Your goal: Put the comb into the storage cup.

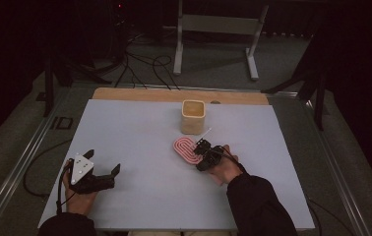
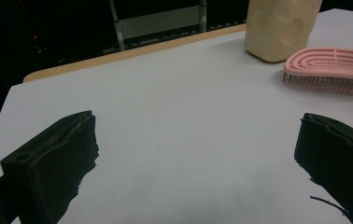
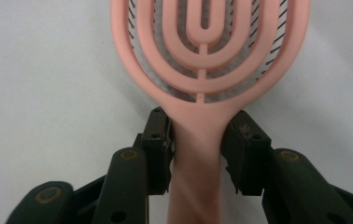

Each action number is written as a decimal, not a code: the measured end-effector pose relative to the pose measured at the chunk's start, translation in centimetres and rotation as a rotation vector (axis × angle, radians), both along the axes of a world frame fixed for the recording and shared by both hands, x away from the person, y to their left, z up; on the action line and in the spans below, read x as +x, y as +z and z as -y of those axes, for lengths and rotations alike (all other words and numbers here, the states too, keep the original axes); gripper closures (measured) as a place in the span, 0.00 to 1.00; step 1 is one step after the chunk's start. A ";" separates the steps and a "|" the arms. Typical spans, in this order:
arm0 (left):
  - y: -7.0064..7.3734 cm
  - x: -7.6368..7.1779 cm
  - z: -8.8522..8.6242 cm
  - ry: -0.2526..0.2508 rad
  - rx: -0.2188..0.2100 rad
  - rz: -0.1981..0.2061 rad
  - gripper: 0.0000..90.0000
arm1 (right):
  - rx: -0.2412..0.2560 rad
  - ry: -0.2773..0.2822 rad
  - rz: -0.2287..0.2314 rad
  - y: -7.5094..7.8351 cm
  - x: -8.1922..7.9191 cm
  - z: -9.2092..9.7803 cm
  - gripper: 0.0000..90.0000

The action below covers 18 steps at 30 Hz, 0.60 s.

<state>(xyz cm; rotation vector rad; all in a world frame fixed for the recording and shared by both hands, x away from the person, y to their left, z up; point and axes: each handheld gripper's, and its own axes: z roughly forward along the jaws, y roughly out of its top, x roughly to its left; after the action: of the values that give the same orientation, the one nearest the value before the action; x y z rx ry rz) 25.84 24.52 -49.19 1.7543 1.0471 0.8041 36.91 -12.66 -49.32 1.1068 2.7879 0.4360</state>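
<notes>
Holding the pink brush by its handle, the right gripper has its two jaws pressed tight on each side of the thin part just below the round head. The brush lies flat on the white table, with its bristles facing down, as the left gripper view shows. It sits just in front of the tan cup, near it but not touching. The left gripper rests far off on the other side of the table, with its jaws wide apart and nothing between them. So the grab looks done: the brush is caught. What looks left is the lift, because the brush seems to be down on the table and not up in the air. My guess is that the brush is meant to go into the cup, since the cup stands open and close by, but that part has not started. The left gripper has no job yet, as far as I can tell.
</notes>
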 end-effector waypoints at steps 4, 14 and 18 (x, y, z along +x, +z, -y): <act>0.0 0.0 0.0 -0.002 -0.001 -0.001 0.00 | -0.008 0.003 0.000 0.0 0.0 -0.1 0.73; 0.0 0.0 0.0 -0.003 0.000 -0.003 0.00 | -0.026 0.018 0.000 0.1 -0.1 -0.3 0.77; 0.0 0.0 0.0 -0.004 0.000 -0.004 0.00 | -0.028 0.023 0.006 0.1 -0.1 -0.3 0.78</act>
<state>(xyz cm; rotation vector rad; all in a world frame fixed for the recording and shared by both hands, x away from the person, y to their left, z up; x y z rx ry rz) 25.88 24.51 -49.23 1.7584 1.0457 0.7989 36.76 -12.37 -49.17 1.0666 2.7955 0.4013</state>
